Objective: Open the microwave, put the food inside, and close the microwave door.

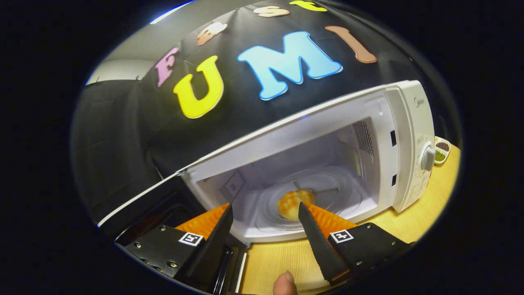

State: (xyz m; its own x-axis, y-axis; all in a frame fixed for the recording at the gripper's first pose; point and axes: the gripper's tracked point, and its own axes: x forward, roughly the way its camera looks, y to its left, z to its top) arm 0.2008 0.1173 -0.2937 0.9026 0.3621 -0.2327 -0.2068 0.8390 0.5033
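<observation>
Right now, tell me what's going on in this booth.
A person is working a handheld gripper at a white microwave on a wooden table. The door hangs open beside the fingers. A piece of bread-like food lies on the glass turntable inside, just beyond the fingertips. The fingers are spread apart and hold nothing. A fingertip shows below the gripper. A small dish of condiments sits past the microwave. The door is not yet closed.

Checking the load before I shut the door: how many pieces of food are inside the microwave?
1. A single bun sits on the glass turntable inside the open microwave, just beyond the open tool. Its fingers hide part of the turntable.
</observation>
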